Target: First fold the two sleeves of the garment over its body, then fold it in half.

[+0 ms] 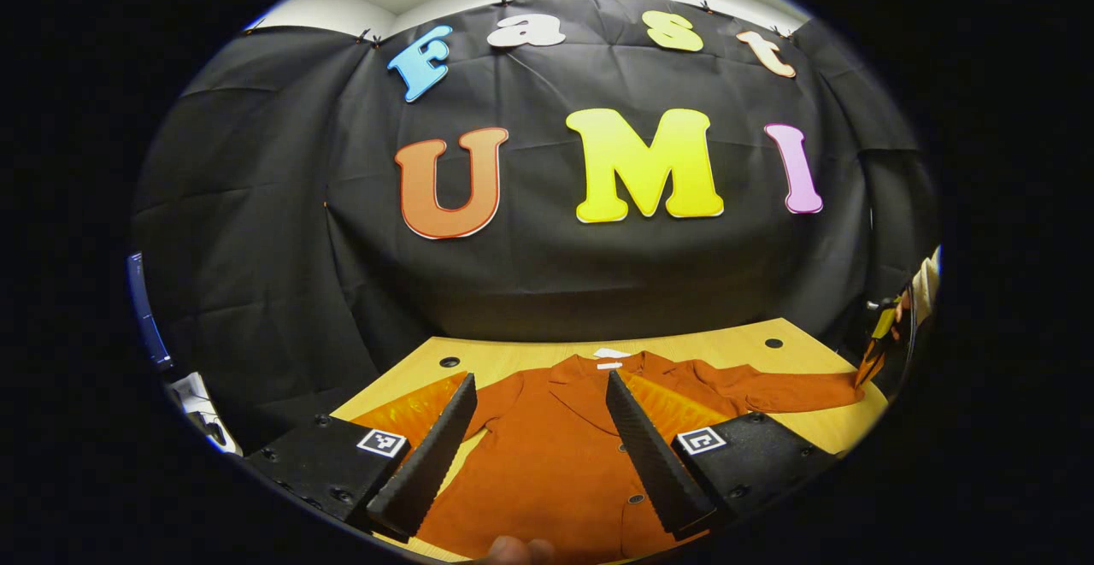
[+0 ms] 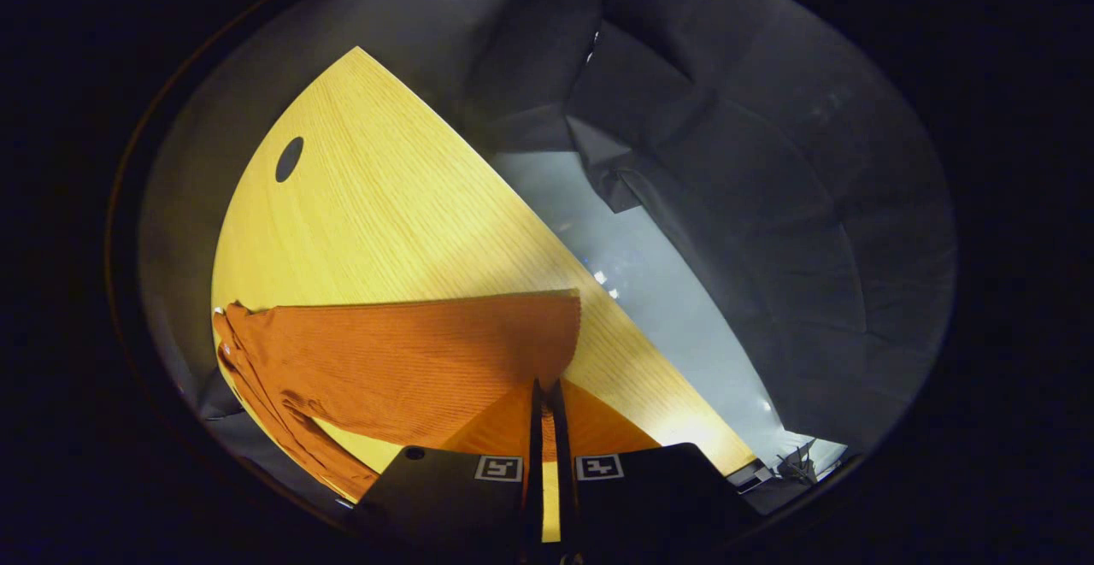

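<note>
Left gripper view: rust-orange button-front garment with collar [image 1: 555, 454] lying flat on the light wooden table with round dark holes [image 1: 726, 343], collar toward the black cloth wall, white neck label at the collar. Left gripper [image 1: 538, 390] held above the garment's body, fingers [image 1: 427, 454] spread wide with nothing between them: released. One dark button visible on the garment's front, just inside the nearer finger on the view's right. Sleeve [image 1: 795, 390] stretched out sideways from the garment's body toward the table's edge at the view's right, lying on the wood, not folded over the body. At that sleeve's cuff end, the other gripper seen small with a hand [image 1: 923, 283] behind it; contact with the cuff too small to confirm there. A fingertip visible at the bottom edge, in front of the garment.

Right gripper view: right gripper [image 2: 547, 390] with fingers brought together, a narrow slit between them, tips at the near edge of the ribbed orange sleeve cuff [image 2: 410, 351]; clenched, appearing to pinch the cuff edge. Sleeve lying across the table, bunched in folds toward the garment's body at the view's left. One dark hole [image 2: 289, 159] in the table beyond the sleeve
</note>
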Demonstrator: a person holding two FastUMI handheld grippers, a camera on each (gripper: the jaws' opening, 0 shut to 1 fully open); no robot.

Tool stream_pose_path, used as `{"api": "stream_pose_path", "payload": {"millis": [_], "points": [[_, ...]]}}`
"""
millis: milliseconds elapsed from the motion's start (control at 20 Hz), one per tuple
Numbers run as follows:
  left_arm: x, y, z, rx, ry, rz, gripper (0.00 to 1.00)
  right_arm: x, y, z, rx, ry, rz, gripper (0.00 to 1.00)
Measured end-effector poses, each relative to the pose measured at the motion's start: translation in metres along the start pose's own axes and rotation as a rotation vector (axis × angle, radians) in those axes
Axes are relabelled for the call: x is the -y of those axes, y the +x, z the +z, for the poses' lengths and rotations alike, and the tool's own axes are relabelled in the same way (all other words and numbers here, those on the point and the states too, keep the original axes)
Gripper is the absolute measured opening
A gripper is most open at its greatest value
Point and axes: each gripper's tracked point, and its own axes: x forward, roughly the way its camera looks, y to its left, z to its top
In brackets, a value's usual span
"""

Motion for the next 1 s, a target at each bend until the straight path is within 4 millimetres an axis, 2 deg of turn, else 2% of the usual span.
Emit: {"api": "stream_pose_path", "payload": {"millis": [150,300,450,550,700,850,950,1000], "points": [[0.005,0.002,-0.003,0.002,0.011,-0.029,0.99,-0.015,-0.025,0.003,0.041,-0.049,0.027,0.08],[0.003,0.006,-0.005,0.001,-0.002,-0.046,0.99,-0.05,-0.056,0.001,0.084,-0.139,0.071,0.06],[0.0,0.009,-0.007,-0.002,-0.017,-0.066,0.99,-0.097,-0.084,-0.011,0.124,-0.238,0.114,0.08],[-0.008,0.01,-0.01,-0.003,-0.023,-0.07,0.99,-0.141,-0.103,-0.026,0.141,-0.308,0.16,0.08],[-0.027,0.015,-0.013,-0.003,-0.021,-0.06,0.99,-0.222,-0.127,-0.06,0.168,-0.449,0.247,0.08],[-0.054,0.018,-0.021,-0.016,-0.029,-0.037,0.99,-0.306,-0.139,-0.104,0.173,-0.585,0.309,0.08],[-0.073,0.019,-0.027,-0.023,-0.028,-0.018,0.99,-0.349,-0.138,-0.131,0.157,-0.642,0.328,0.08],[-0.083,0.02,-0.029,-0.021,-0.026,-0.007,0.99,-0.374,-0.153,-0.132,0.149,-0.658,0.338,0.04]]}}
